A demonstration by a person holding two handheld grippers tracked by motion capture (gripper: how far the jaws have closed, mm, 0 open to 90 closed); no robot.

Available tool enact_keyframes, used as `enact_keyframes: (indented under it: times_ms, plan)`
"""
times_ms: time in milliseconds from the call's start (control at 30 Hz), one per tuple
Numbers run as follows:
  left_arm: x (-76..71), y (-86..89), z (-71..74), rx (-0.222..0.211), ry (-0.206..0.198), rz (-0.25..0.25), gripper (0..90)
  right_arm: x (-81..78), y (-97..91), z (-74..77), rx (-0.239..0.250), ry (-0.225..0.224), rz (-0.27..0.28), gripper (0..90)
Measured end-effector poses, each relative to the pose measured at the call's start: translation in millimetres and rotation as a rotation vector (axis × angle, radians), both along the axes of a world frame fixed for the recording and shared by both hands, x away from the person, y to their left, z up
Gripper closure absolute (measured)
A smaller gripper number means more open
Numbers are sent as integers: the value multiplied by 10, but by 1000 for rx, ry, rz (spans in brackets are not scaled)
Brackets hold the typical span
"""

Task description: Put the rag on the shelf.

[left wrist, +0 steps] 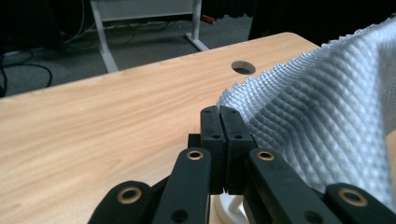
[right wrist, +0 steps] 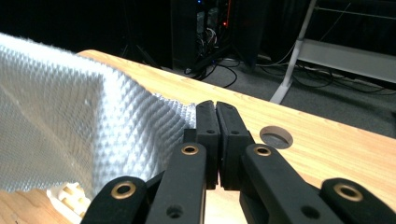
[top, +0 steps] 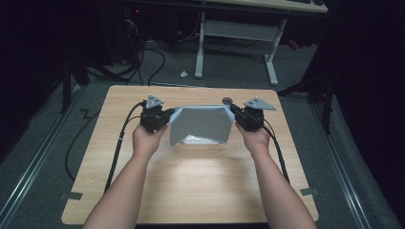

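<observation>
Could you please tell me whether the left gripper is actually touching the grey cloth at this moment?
Touching. In the left gripper view, the left gripper has its jaws shut on a corner of the grey cloth, which fans out directly from the closed tips.

Pale grey-blue waffle-weave cloth (top: 203,123) with a fine raised grid pattern and zigzag-cut edges; light wooden table (top: 191,181) with streaky grain; black two-jaw grippers with brass-coloured rivets

I can read no text, label, brand, number or sign anywhere: none on the grey cloth (top: 203,124), none on the wooden table (top: 191,186), none on either black tool I am holding.
</observation>
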State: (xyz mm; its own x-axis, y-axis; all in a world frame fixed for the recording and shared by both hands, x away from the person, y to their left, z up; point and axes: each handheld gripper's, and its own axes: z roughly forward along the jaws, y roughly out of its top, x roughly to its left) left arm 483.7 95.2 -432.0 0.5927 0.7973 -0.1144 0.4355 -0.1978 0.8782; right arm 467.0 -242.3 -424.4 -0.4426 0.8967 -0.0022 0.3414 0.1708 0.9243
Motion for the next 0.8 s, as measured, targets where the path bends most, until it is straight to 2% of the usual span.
enact_keyframes:
  times_ms: [233,533,600,800]
  plan:
    - [-45,-3,-92,-16,9,-22,890,-26,22,-57,-8,12,7,897]
    - [-62,1,-243,2,45,-28,891,-26,73,-197,-13,28,14,897]
    - [-67,-6,-287,1,55,-30,891,-21,60,-246,-5,42,10,897]
    - [-88,-6,-356,-11,57,-38,888,-9,49,-368,-25,78,9,896]
